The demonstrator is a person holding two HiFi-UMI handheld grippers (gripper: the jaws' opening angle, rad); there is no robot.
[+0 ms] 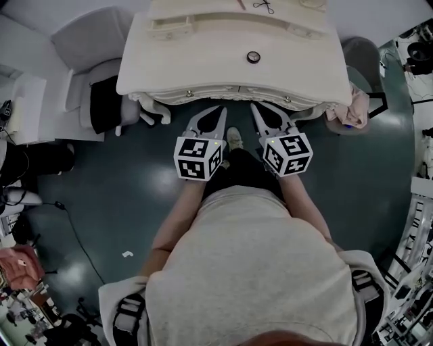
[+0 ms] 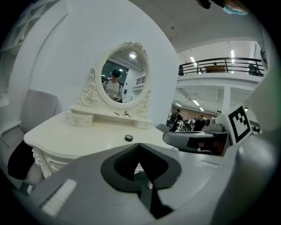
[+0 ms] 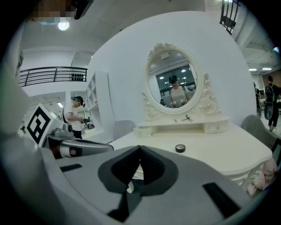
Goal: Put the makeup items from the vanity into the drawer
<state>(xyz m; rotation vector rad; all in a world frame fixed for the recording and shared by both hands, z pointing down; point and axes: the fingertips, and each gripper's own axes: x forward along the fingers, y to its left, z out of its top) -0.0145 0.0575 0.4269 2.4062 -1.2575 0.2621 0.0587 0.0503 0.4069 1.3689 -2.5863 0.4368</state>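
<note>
None of the makeup had reached a drawer at this moment, as far as the views showed. You stood at the front edge of the vanity [image 1: 203, 64] with both tools held low, just short of it, and neither carried anything. The left gripper [image 1: 219, 108] had its jaws pressed together with nothing between them, and the right gripper [image 1: 256, 106] was closed and empty in the same way. The front drawers [image 1: 189, 93] under the top looked shut, so I judge that opening one came first and that every pick-up was left to do.

The nearest item was a small round pot [image 1: 253, 57], lying alone on the open top, roughly in the middle and well apart from your jaws. It was low and flat, dark round the rim with a paler centre, so it would likely need a pinch across its sides. Farther back, on the raised shelf below the mirror [image 2: 124, 77], lay a small black scissor-shaped tool [image 1: 264, 7] with a thin stick-like item [image 1: 241, 5] near it; what that one was I could not tell. The little drawer [image 2: 80, 118] at the shelf's end also looked closed.
</note>
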